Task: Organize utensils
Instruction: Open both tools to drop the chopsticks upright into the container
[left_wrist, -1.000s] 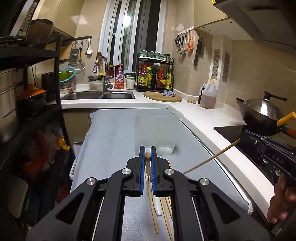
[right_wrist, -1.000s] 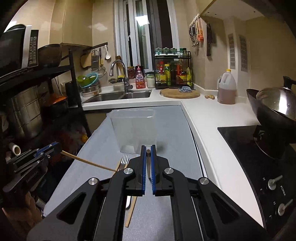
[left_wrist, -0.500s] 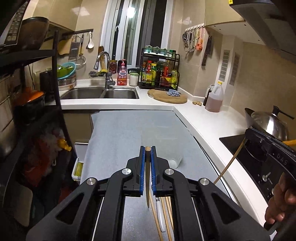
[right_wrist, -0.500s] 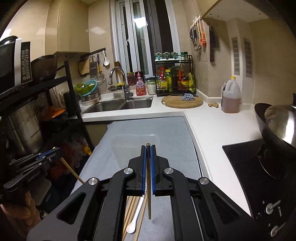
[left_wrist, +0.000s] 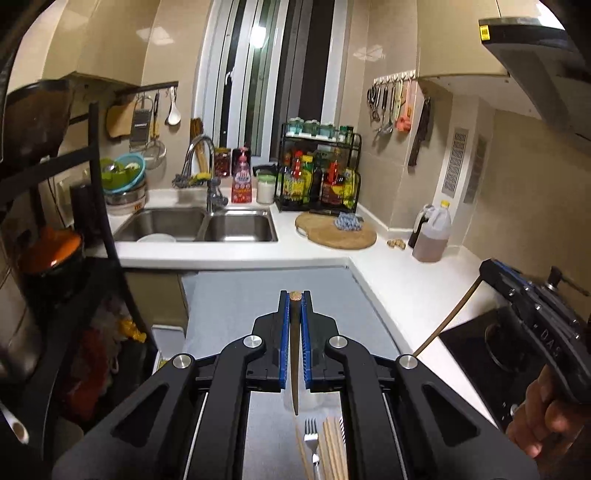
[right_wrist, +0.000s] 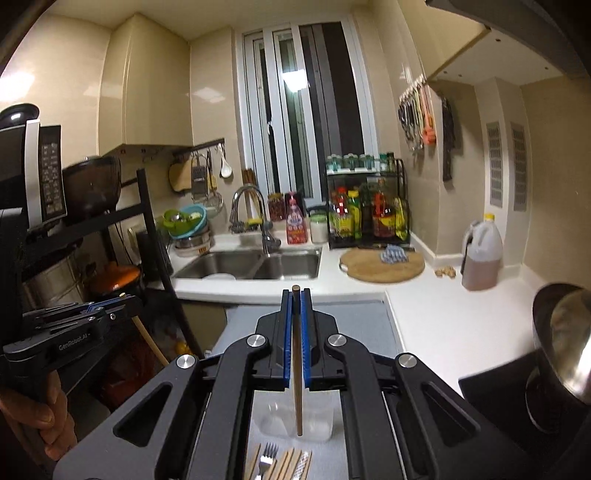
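1. In the left wrist view, a dark wooden chopstick (left_wrist: 294, 354) is pinched between the blue pads of the left gripper (left_wrist: 295, 301); it hangs almost upright, its round butt seen at the fingertips and its thin end pointing down.
2. Directly beneath that thin end, a fork (left_wrist: 311, 439) and a bundle of loose chopsticks (left_wrist: 334, 448) are seen lying on the grey mat (left_wrist: 236, 306).
3. In the right wrist view, a second chopstick (right_wrist: 296, 369) is clamped in the same way by the right gripper (right_wrist: 296, 295), with the jaws pressed together on it.
4. Its lower end is seen in front of a clear plastic container (right_wrist: 321, 417) that stands on the mat; whether the tip is inside cannot be told.
5. Just nearer than the container, the fork and loose chopsticks are seen again at the bottom edge.
6. Each gripper is visible at the edge of the other's view, held in a hand (left_wrist: 550, 417).
7. Beyond the mat, the white counter (left_wrist: 399, 280), a double sink (left_wrist: 199, 223), a round wooden board (left_wrist: 332, 232) and a jug of brown liquid (left_wrist: 432, 238) are seen.
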